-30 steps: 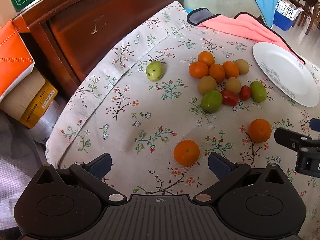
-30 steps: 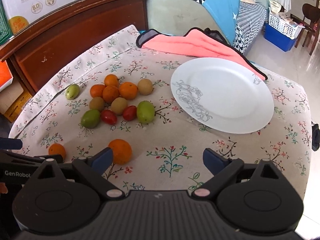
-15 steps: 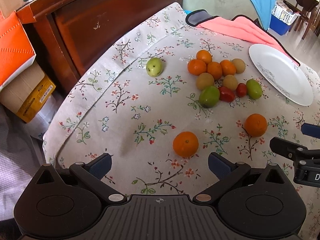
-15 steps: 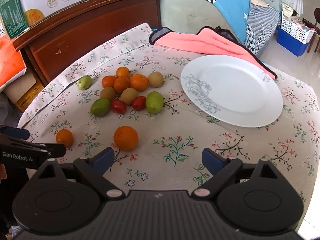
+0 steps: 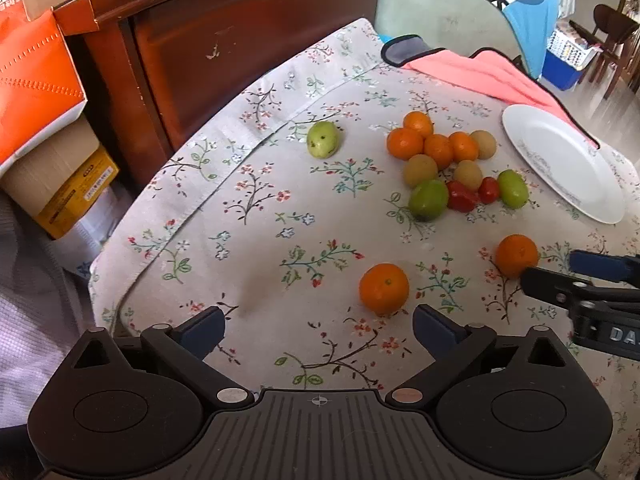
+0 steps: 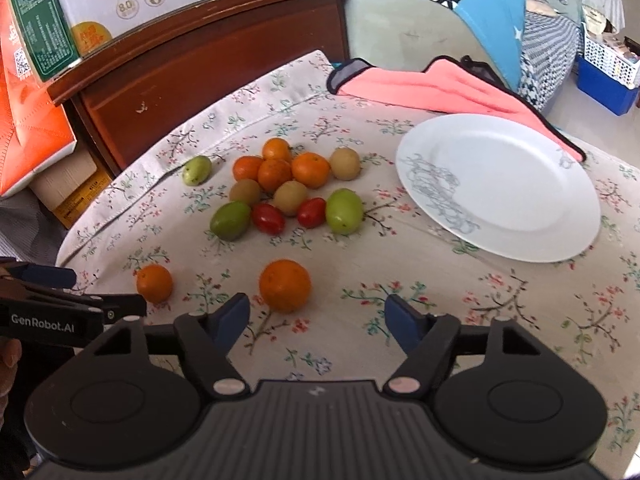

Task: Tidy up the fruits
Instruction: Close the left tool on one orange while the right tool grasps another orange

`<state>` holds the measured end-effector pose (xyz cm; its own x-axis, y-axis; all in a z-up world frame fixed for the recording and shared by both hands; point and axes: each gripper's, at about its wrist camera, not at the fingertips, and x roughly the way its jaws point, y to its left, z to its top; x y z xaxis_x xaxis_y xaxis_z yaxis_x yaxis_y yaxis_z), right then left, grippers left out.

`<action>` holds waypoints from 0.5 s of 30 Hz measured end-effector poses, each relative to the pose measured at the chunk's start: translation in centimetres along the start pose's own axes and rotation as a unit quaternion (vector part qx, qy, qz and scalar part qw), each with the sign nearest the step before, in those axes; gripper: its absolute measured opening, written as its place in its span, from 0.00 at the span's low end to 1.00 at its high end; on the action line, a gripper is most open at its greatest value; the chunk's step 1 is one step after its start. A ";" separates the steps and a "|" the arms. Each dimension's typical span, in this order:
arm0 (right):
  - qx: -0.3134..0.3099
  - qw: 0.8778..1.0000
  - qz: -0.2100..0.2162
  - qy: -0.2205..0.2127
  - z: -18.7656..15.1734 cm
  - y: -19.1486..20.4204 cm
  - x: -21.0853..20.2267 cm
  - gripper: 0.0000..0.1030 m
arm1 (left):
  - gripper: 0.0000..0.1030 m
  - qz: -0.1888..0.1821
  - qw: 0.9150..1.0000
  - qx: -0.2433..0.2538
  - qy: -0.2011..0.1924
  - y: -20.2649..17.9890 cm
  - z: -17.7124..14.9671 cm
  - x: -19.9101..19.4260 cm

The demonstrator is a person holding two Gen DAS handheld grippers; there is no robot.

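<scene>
Fruits [image 6: 294, 192]: we see them heaped on the tablecloth [image 6: 400, 280], left of the plate [image 6: 520, 184].
Oranges: one [image 5: 384, 289] near our left gripper [image 5: 318, 326], one [image 6: 285, 286] near our right gripper [image 6: 318, 316].
Jaws: both apart, empty.

The cloth [image 6: 440, 300] was pale grey with red, blue and green floral sprigs. The plate [image 6: 520, 184] was white with a grey scrolled pattern at its left. The fruit cluster [image 6: 288, 192] mixed orange, tan, red and green. Upper right, a towel [image 6: 432, 88] was coral edged in black. Each claw was black with blue pads [image 5: 202, 326].
</scene>
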<state>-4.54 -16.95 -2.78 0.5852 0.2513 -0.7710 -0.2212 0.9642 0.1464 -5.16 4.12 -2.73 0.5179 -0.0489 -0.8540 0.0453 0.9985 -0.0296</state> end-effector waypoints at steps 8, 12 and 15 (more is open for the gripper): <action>0.002 1.000 0.010 0.003 0.4 0.5 1.3 0.61 | 0.90 -0.006 1.000 0.020 -0.015 -0.8 -0.1 0.1; -0.001 1.000 0.013 0.003 0.5 0.8 1.4 0.61 | 0.90 -0.008 1.000 0.021 -0.016 -0.9 0.0 0.3; -0.001 1.000 0.011 0.004 0.6 1.0 1.6 0.61 | 0.86 -0.012 1.000 0.018 -0.014 -0.9 0.0 0.6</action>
<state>-3.34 -15.55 -3.54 0.5734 0.2713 -0.7730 -0.2346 0.9584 0.1623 -4.91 3.20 -3.19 0.5404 -0.0737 -0.8382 0.0882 0.9956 -0.0307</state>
